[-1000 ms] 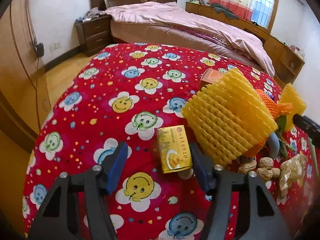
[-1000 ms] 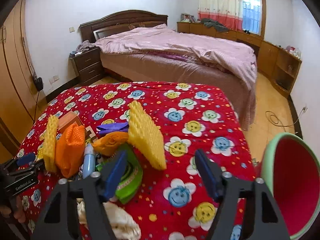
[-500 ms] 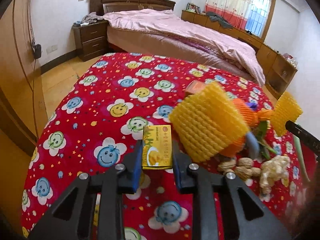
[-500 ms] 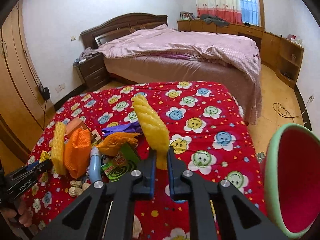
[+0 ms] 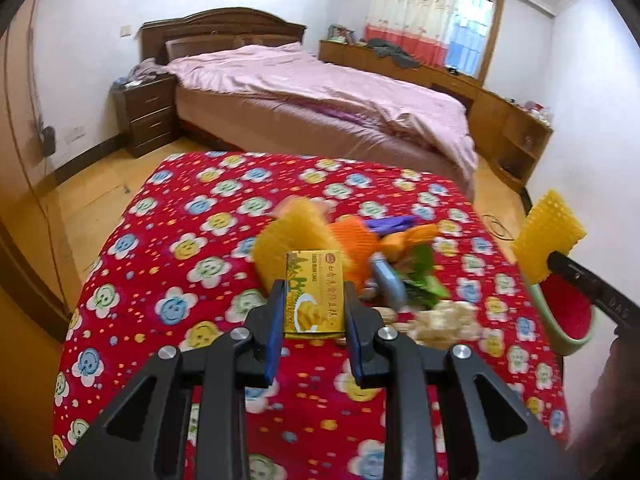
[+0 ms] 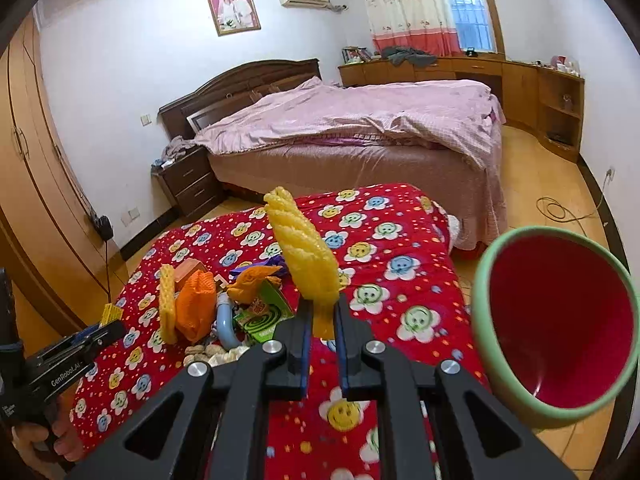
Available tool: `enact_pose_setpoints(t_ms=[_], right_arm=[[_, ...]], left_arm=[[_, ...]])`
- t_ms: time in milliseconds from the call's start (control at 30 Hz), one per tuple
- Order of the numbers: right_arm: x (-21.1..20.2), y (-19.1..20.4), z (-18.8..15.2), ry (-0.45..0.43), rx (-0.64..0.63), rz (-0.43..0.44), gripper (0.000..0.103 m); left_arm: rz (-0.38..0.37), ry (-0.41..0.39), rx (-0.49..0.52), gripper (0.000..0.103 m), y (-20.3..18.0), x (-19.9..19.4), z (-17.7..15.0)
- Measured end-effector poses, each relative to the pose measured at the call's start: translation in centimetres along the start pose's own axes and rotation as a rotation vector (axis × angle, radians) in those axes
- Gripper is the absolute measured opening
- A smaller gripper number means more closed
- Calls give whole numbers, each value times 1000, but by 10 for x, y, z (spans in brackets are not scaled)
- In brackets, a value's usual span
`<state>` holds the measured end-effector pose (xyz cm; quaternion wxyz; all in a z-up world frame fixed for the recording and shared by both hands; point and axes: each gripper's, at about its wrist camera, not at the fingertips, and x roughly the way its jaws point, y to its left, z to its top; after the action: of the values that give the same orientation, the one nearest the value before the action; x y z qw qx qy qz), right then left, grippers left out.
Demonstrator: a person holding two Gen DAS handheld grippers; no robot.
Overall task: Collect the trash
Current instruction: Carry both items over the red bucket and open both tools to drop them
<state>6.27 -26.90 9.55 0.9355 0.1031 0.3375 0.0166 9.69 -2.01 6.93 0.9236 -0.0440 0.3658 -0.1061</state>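
My left gripper (image 5: 314, 312) is shut on a small yellow cake box (image 5: 314, 294) and holds it above the red smiley-face tablecloth (image 5: 180, 240). My right gripper (image 6: 322, 326) is shut on a yellow foam fruit net (image 6: 302, 254), held upright above the cloth; this net also shows in the left wrist view (image 5: 548, 236). A green bin with a red inside (image 6: 560, 328) stands at the table's right edge. The trash pile (image 6: 224, 304) on the cloth holds another yellow net, an orange net, a blue tube, a green wrapper and peanuts.
A bed with a pink cover (image 6: 360, 120) stands behind the table. A dark nightstand (image 6: 188, 188) is at the bed's left. Wooden wardrobes (image 6: 36, 184) line the left wall and a low wooden cabinet (image 6: 540, 92) the right. A cable (image 6: 568, 212) lies on the floor.
Both grippers went from open to shut, the left on the yellow box, the right on the foam net. Both have since lifted their items off the cloth.
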Motion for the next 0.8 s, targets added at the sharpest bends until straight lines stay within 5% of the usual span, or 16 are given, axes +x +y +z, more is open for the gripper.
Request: enact_pose_setpoints(t_ms=[367, 800], right_arm=[[-61, -37, -4, -66, 47, -66, 12], [-93, -111, -4, -114, 155, -208, 12]], left_arm=[[-115, -17, 114, 26, -72, -13, 15], [-218, 12, 277, 26, -174, 17, 34]])
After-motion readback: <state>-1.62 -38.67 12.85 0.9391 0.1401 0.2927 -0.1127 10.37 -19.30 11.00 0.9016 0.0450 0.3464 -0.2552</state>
